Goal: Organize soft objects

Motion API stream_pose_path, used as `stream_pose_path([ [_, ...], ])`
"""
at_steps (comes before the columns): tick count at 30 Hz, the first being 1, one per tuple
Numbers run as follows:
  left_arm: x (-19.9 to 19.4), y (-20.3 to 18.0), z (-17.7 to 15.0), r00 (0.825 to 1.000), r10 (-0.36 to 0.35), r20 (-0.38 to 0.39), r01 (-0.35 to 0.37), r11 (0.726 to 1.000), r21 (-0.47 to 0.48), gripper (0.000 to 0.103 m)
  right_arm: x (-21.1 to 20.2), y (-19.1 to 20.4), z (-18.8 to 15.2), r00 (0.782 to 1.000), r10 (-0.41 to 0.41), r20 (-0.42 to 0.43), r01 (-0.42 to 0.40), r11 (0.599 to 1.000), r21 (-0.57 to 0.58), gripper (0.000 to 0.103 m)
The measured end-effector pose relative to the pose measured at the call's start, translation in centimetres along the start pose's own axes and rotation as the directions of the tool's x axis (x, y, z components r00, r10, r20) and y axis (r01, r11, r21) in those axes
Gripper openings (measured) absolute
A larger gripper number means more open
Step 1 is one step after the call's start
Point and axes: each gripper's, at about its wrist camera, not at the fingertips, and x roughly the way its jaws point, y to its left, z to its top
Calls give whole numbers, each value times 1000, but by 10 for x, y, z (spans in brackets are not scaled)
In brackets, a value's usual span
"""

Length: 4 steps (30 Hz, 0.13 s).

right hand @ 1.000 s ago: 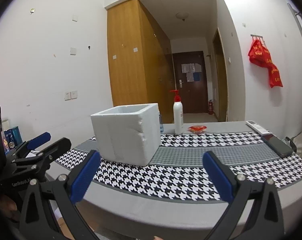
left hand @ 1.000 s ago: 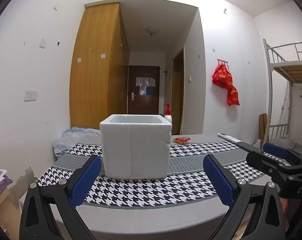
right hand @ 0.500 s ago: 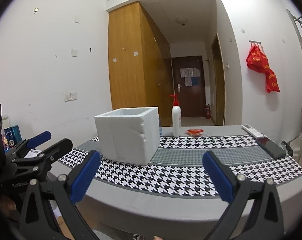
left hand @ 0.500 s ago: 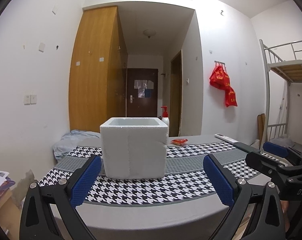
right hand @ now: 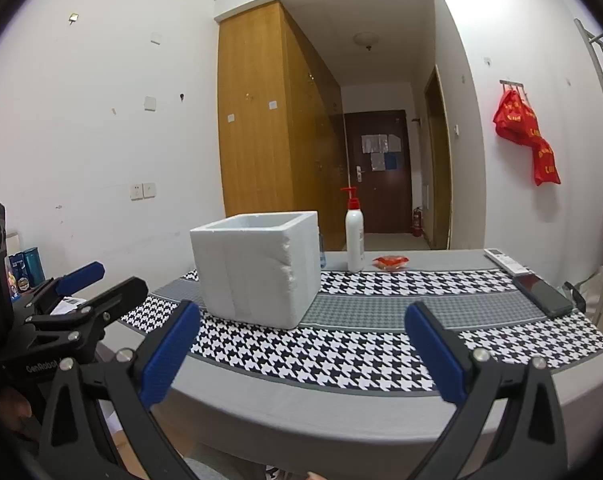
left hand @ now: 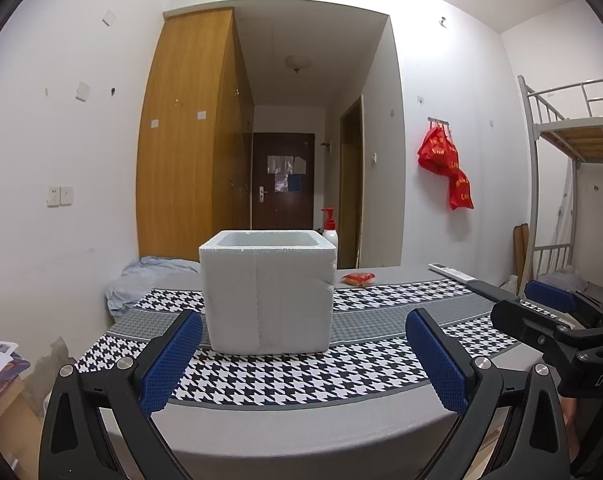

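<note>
Left tongs point(left hand: 301, 354) spread wide and empty before the near desk point(left hand: 301, 432) edge; right tongs point(right hand: 301, 350) likewise wide, gripping nothing. White foam box point(left hand: 267, 292), open-topped, upright on the houndstooth cloth point(left hand: 301, 376); crumpled pale-blue fabric point(left hand: 149, 278) at the desk's far left corner; small red packet point(right hand: 390, 262) beside the pump bottle point(right hand: 354, 240), behind the box.

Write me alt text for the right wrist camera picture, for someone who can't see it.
A white foam box, open at the top, stands on a table with a houndstooth cloth, seen between the right gripper's open blue fingers. Behind it are a pump bottle and a small red packet; a remote and phone lie right, the left gripper at left.
</note>
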Motion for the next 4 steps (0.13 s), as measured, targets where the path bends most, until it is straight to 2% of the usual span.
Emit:
stream_pose_path([
  [4, -1, -1, 1, 1000, -7, -2, 7, 1000, 3, 102, 0, 1, 0, 1000, 1, -1, -1, 1000, -1, 103],
])
